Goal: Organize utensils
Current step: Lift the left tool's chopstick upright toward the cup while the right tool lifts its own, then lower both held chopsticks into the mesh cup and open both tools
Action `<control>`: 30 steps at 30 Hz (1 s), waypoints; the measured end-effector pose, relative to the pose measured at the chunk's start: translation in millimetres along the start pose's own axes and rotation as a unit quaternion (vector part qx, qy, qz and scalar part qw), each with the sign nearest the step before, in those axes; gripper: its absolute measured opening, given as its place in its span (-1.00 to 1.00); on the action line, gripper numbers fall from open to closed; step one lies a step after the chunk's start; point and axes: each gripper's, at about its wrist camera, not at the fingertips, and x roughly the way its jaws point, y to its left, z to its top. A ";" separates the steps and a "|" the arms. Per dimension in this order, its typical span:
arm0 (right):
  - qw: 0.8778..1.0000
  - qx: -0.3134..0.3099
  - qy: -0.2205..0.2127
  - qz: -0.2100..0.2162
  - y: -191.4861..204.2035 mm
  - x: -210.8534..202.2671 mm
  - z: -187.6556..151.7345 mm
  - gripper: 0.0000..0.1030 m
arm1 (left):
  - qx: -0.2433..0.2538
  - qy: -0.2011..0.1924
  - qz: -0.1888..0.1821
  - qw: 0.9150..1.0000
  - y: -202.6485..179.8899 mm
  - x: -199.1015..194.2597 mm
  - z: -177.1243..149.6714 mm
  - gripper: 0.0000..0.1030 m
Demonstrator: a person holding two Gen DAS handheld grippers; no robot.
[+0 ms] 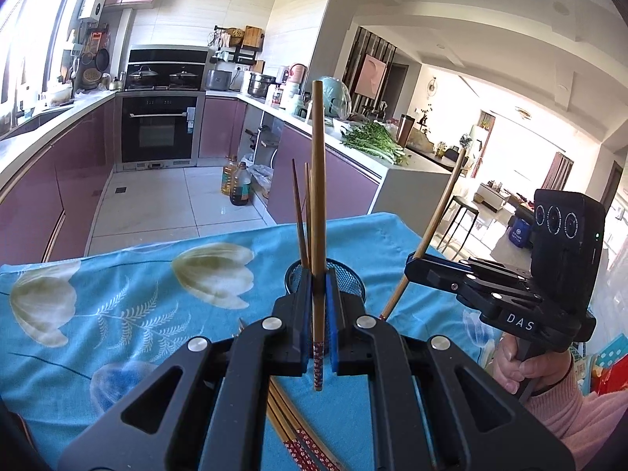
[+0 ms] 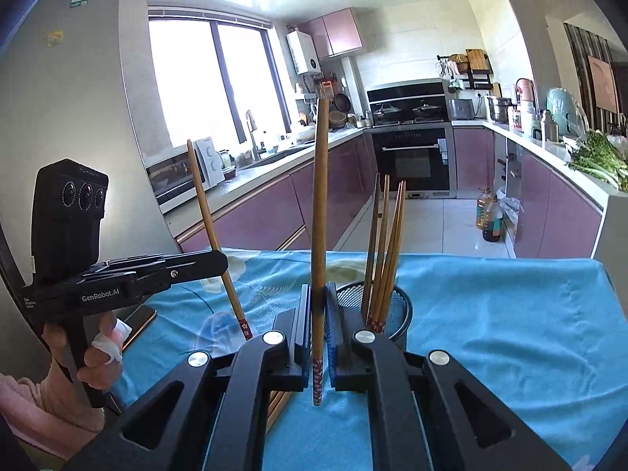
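Left gripper [image 1: 318, 298], left wrist view: jaws closed narrow on one chopstick [image 1: 318, 212], held near upright, patterned red end hanging below the pads, plain end up. Same gripper seen from the side in the right wrist view [image 2: 219, 263], its chopstick [image 2: 214, 231] tilted, red end down over the cloth, a hand [image 2: 92, 357] round the handle.

Right gripper [image 2: 318, 314], right wrist view: jaws likewise closed narrow on a second chopstick [image 2: 318, 227], near upright, patterned end down. Seen from the side in the left wrist view [image 1: 412, 265], its chopstick [image 1: 426, 235] slanting, lower end toward the cloth, handle in a hand [image 1: 522, 365] with a pink sleeve [image 1: 577, 412].

Black mesh cup [image 2: 400, 306] on a table under a blue flowered cloth [image 2: 510, 314], toward its far edge, just beyond both grippers' tips; several chopsticks [image 2: 386, 251] standing in it, leaning, red ends at the bottom. In the left wrist view, cup [image 1: 349, 278] directly behind the held chopstick.

More chopsticks [image 1: 294, 428] flat on the cloth toward the near edge, partly hidden below the left gripper.

A phone [image 2: 139, 322] flat at the cloth's left edge, near the left hand.

Background: kitchen counters, oven [image 2: 412, 157], greens [image 1: 373, 137] on the right counter.
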 end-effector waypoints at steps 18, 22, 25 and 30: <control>0.999 -0.027 -0.032 -0.016 2.7 -5.0 25.7 -0.89 | 0.019 -0.040 -0.005 0.999 -8.5 5.6 36.8 -0.85; 0.999 -0.031 -0.038 -0.021 -0.7 -3.8 32.5 -0.89 | 0.024 -0.048 -0.007 0.999 -10.2 7.4 43.9 -0.85; 0.998 -0.033 -0.040 -0.025 -2.2 -1.1 36.7 -0.89 | 0.026 -0.051 -0.006 0.998 -10.3 10.4 47.4 -0.85; 0.998 -0.036 -0.036 -0.034 -0.6 4.3 36.5 -0.89 | 0.036 -0.051 0.004 0.998 -14.0 18.4 48.2 -0.85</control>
